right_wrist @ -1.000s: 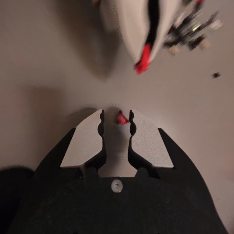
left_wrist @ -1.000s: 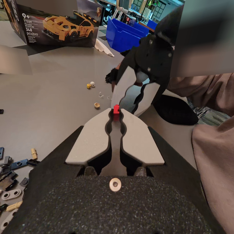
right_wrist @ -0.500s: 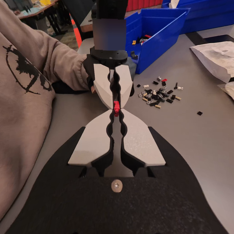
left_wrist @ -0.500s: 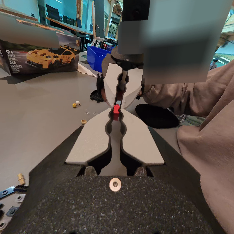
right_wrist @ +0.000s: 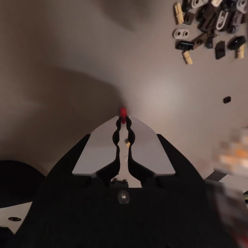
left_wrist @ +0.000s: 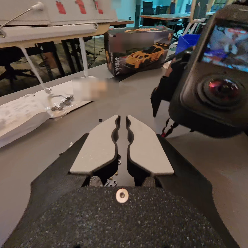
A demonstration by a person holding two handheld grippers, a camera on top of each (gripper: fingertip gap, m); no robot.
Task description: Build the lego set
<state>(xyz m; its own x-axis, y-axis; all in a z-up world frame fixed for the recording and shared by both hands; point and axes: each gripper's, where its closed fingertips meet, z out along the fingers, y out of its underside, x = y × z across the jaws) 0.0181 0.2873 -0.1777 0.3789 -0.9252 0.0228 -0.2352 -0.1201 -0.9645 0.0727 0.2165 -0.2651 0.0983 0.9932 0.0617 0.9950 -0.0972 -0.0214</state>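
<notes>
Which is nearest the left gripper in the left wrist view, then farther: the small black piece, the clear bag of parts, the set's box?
From the left gripper:
1. Small black piece, on the table just left of the fingertips.
2. Clear bag of parts, farther out to the left, lying on the white paper.
3. Set's box, farthest, standing ahead and slightly right.

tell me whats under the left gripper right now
Through the gap between the fingers of the left gripper a few small grey lego pieces lie on the table. Its black body covers the rest.
</notes>
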